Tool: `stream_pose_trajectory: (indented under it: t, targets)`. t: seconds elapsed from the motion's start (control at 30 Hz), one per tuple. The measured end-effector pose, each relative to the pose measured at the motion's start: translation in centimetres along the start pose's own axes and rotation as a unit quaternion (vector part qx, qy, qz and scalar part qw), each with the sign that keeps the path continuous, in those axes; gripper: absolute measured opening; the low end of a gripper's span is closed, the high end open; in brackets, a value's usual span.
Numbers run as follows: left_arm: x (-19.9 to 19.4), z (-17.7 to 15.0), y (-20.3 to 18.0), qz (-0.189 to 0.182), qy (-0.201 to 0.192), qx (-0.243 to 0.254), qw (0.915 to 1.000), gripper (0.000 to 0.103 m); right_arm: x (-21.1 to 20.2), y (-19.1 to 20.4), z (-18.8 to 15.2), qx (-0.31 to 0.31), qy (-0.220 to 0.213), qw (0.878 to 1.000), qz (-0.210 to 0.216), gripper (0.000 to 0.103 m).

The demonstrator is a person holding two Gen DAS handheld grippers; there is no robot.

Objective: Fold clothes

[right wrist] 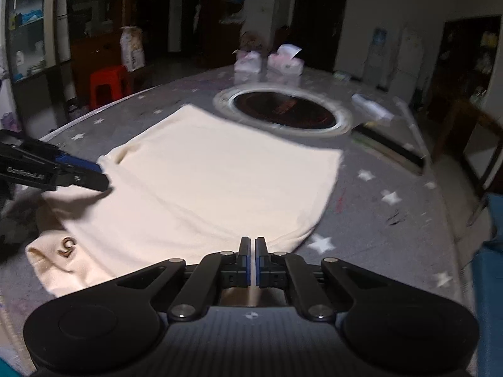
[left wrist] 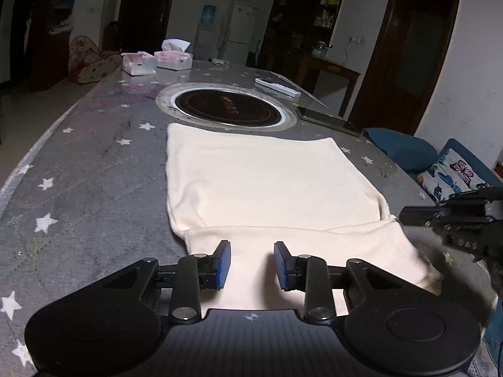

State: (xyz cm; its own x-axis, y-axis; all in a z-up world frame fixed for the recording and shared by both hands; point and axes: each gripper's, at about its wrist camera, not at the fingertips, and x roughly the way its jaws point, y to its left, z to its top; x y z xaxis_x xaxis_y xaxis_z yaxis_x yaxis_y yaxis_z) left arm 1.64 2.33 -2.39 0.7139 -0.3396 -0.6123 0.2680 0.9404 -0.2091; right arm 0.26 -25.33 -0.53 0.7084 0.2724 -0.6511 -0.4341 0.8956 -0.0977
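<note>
A cream garment (left wrist: 264,185) lies flat on the grey star-patterned table, partly folded, with a folded layer across its near end. My left gripper (left wrist: 251,264) is open, its blue pads just above the garment's near edge, holding nothing. My right gripper (right wrist: 252,260) is shut at the garment's near right edge (right wrist: 220,188); whether it pinches cloth I cannot tell. The right gripper shows at the right in the left wrist view (left wrist: 452,220). The left gripper shows at the left in the right wrist view (right wrist: 78,176), over the cloth. A "5" mark (right wrist: 67,246) sits on a near-left fold.
A round black hotplate (left wrist: 228,108) is set in the table beyond the garment. Two tissue boxes (left wrist: 157,59) stand at the far end. A white remote (left wrist: 278,87) and a dark tablet (left wrist: 330,121) lie at the far right. A blue sofa with cushions (left wrist: 440,169) is at the right.
</note>
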Motion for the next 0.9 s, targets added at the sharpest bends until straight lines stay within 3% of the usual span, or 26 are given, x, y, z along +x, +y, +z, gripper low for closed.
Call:
stream_pose_trajectory:
  t: [0.13,0.33,0.43,0.47,0.57,0.7,0.9]
  targets:
    - [-0.2,-0.3,0.6,0.017,-0.004,-0.008,0.9998,0.031,-0.5,-0.6,0.1,0.016,-0.007,1.0,0.005,0.002]
    - [-0.5,-0.3,0.7,0.012,-0.004,-0.004,0.9999,0.033,0.5,-1.0,-0.3,0.038,0.01,0.998,0.053,0.023]
    - [-0.5,-0.3,0.5,0.012,-0.003,0.001,0.9999,0.034,1.3,-0.4,-0.5,0.031,0.021,0.997,0.062,0.022]
    - [-0.4,-0.4,0.5,0.012,-0.003,0.002,0.9999,0.034,1.5,0.0,-0.6,0.021,0.024,0.998,0.059,0.014]
    - [-0.4,-0.4,0.8,0.015,-0.002,-0.001,0.9999,0.034,0.7,0.7,-0.3,0.006,0.001,0.999,0.044,0.007]
    - [-0.3,-0.6,1.0,0.021,-0.003,-0.004,0.9998,0.034,0.2,0.6,0.2,0.002,-0.013,0.999,0.029,0.007]
    - [-0.9,-0.4,0.7,0.017,-0.005,-0.005,0.9998,0.034,0.6,0.1,-0.2,0.01,0.002,1.0,0.027,0.012]
